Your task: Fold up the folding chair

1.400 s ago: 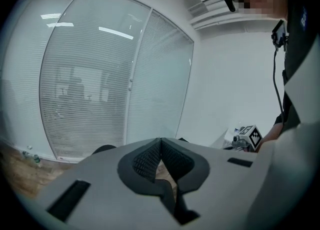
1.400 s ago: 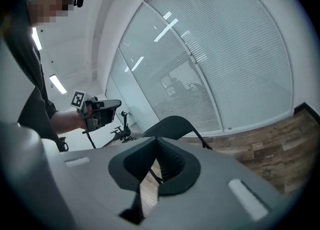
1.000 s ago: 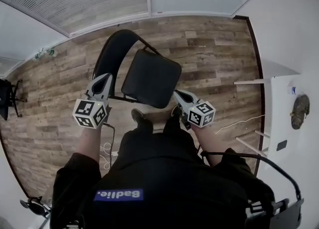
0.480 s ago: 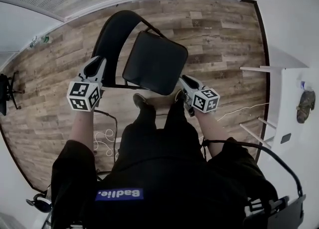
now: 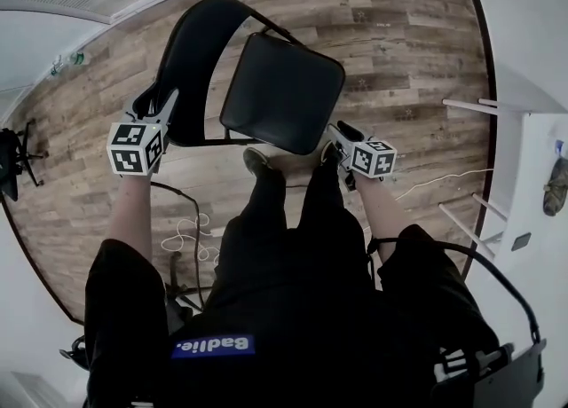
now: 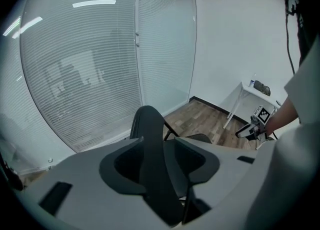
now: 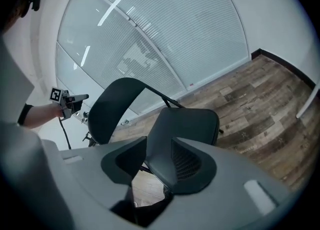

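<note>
Left tongs [image 5: 162,100] and right tongs [image 5: 336,133] had both sunk to the folding chair [image 5: 282,91], still standing unfolded on the wooden floor [image 5: 404,43], and had just been opening, the left released around its backrest [image 5: 191,56], the right released around the seat's front corner, so folding seemingly had not begun.
</note>
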{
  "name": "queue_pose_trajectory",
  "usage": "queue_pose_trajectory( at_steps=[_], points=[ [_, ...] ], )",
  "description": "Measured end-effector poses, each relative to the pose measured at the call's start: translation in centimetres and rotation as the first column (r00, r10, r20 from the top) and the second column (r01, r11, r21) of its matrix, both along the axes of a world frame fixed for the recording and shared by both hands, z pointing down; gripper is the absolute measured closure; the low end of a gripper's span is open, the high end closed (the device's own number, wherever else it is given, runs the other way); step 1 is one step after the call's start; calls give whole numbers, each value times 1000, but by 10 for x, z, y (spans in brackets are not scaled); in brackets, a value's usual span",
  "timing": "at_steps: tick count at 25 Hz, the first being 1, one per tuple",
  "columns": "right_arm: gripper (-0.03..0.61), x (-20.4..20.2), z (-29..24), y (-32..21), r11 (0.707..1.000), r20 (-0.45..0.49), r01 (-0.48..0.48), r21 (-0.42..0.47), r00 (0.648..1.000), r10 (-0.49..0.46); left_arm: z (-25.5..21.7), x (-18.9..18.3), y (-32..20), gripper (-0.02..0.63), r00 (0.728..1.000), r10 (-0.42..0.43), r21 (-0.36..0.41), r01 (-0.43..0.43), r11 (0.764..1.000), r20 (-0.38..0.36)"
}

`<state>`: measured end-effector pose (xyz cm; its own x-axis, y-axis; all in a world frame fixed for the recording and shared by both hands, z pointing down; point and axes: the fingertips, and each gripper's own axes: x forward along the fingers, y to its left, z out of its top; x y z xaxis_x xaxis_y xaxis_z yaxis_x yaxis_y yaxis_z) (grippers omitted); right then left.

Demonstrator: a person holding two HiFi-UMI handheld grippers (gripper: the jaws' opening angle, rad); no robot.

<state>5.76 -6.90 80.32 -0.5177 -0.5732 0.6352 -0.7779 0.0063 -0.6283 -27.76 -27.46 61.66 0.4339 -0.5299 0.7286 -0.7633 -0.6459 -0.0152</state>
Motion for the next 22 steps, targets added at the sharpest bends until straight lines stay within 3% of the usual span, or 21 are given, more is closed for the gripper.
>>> queue_pose_trajectory(
  at_steps=[8, 14, 22],
  points=[
    [378, 31, 90, -2, 990, 22, -34, -136, 999, 37, 38, -12, -30, 390, 995, -12, -69, 19, 997, 103],
    [282, 51, 150, -1, 964, 99, -154, -218, 979, 179, 67, -23, -42, 366, 990, 7, -123, 11, 992, 140],
    [171, 43, 222, -2, 939, 146, -173, -297, 964, 223, 93, -17, -46, 364, 989, 29, -161, -5, 987, 146]
  ],
)
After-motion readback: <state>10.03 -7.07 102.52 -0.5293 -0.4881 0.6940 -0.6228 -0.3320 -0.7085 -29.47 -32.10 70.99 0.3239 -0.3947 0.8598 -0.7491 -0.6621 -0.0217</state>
